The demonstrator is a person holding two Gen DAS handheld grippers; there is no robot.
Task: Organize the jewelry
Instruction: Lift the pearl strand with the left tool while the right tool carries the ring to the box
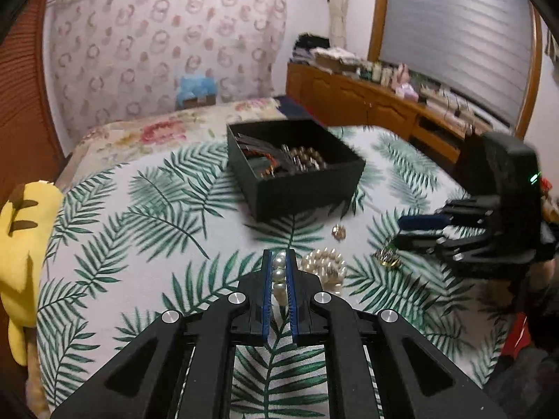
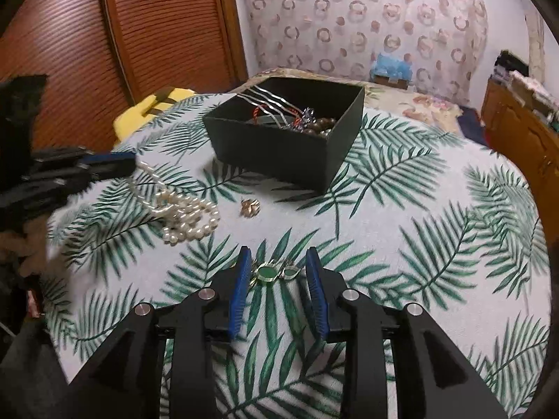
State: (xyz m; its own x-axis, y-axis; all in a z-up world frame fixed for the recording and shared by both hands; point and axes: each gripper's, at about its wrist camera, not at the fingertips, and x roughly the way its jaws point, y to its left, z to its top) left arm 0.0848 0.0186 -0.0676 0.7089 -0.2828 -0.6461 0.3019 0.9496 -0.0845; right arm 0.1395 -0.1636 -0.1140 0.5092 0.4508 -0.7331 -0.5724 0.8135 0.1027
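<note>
The left gripper (image 1: 279,262) has its jaws closed on a white pearl necklace (image 2: 188,216); the remaining strand lies heaped on the palm-leaf printed bed cover (image 2: 401,209). The right gripper (image 2: 277,262) has its jaws wide apart around a green-stone gold brooch (image 2: 276,270), not touching it. A small gold trinket (image 2: 249,206) lies between the pearls and the open black rectangular box (image 2: 279,150), which holds assorted jewelry. A yellow plush toy (image 1: 21,244) sits at the bed edge. No legible writing.
</note>
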